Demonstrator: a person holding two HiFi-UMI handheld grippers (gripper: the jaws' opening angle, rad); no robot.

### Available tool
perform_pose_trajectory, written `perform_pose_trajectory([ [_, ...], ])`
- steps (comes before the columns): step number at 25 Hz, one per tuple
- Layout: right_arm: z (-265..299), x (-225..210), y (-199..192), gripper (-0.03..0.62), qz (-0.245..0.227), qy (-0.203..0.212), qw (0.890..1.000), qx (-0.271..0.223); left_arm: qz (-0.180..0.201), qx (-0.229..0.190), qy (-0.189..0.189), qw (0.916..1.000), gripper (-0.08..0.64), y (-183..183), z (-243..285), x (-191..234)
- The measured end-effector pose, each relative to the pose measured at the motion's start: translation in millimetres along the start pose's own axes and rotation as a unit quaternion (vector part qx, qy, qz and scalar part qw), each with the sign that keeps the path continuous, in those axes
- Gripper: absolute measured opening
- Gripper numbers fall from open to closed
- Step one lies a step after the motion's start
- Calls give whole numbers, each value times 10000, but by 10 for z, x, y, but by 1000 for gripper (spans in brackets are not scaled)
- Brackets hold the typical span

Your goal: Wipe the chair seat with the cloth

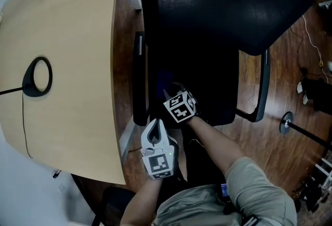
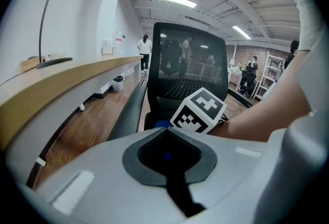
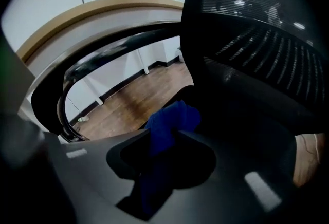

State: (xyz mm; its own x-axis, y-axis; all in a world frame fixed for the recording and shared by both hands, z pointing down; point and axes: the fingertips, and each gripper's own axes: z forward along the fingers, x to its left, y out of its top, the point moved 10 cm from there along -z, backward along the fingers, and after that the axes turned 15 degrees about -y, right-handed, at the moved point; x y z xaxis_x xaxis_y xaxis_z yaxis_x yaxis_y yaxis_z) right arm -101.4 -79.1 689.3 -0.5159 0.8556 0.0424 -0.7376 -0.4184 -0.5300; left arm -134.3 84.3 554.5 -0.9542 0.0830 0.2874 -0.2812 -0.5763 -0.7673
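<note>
The black office chair's seat point(image 1: 210, 87) lies below its mesh backrest point(image 1: 218, 2). My right gripper point(image 1: 171, 90) hangs over the front left part of the seat, shut on a bunched blue cloth point(image 3: 172, 117) that sticks out past the jaws point(image 3: 167, 141). In the head view the cloth point(image 1: 165, 80) shows only as a dim blue patch on the seat. My left gripper point(image 1: 154, 125) is held just off the seat's front edge, behind the right one, shut with nothing in it point(image 2: 165, 135). It looks at the right gripper's marker cube point(image 2: 199, 111).
A curved wooden desk point(image 1: 62, 64) runs along the left, close to the chair's left armrest point(image 1: 139, 80). A black ring-shaped lamp base point(image 1: 37, 77) sits on it. The right armrest point(image 1: 264, 85) and a floor stand's foot point(image 1: 285, 124) are to the right, over wooden floor.
</note>
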Motion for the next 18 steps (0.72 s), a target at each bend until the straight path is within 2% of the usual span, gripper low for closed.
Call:
perform_pose_trajectory([
  [3,71,148,16,92,-94,-14,10000,14,104,59,-83,9999,5,-72,-143,47],
  [6,179,231,-10,92,-170,72,9998,24,119,70,-1,9999,5,-183,-153,53],
  [9,231,130,-74,92,-109,50,9999,62,71,131,107,9998,5,-287,-47,11],
  [13,123,-314,-301,92,133,-161,9996,169,89,225,83,9997,5,-337,166,-227],
  [18,-123,-1201,-720,92,604,-887,9934,405,327,364,-401,9980,5,-144,550,-653],
])
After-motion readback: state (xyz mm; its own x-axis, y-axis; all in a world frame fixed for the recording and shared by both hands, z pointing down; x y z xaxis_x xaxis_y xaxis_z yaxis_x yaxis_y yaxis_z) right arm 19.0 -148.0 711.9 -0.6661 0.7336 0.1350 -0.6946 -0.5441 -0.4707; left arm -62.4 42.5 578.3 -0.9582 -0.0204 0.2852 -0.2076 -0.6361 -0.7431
